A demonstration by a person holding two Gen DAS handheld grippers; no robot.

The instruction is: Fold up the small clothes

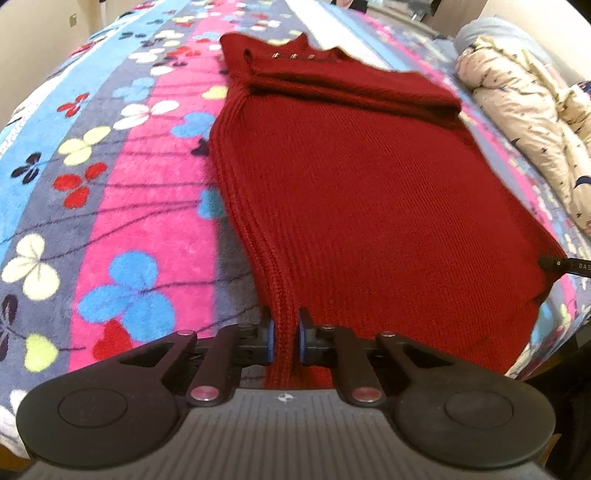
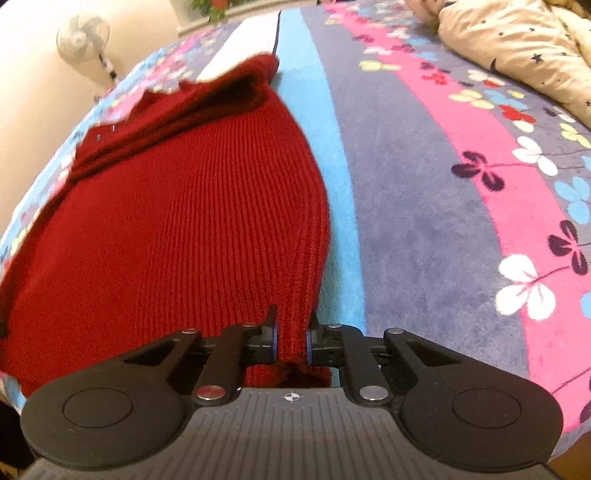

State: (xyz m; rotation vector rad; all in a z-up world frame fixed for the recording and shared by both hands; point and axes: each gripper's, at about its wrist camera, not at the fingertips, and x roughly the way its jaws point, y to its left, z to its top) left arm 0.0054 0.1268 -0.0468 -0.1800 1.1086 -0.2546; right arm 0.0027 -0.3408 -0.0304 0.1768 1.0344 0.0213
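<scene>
Left gripper [image 1: 284,338] nearly closed, pinching a ribbed corner of the sweater [image 1: 369,192] between blue-edged pads, with the knit bunched into a narrow ridge in the gap. Right gripper [image 2: 291,341] likewise nearly closed on the other near corner of the same sweater [image 2: 177,229], fabric pressed between both pads and spilling a little below them. Both corners held at the hem nearest the cameras. Dark red, rib-knit sweater spread flat on a bed, lying lengthwise away from both grippers. At the far end, a sleeve folded across the body as a thick band, reaching the edge on the right in the left wrist view. Small metallic buttons [image 1: 293,56] in a short row near the collar. Ribbing running in long vertical lines, tighter along the side edges. Far collar area slightly blurred in both views. Under the sweater, a plush blanket [image 1: 122,192] striped in pink, blue and grey, printed with clover-like flowers in white, red, yellow and blue. On the right of the bed, well apart from the sweater, a rumpled cream quilt [image 1: 528,110] with small dark stars. In the right wrist view, a white fan [image 2: 83,35] against the wall at upper left.
</scene>
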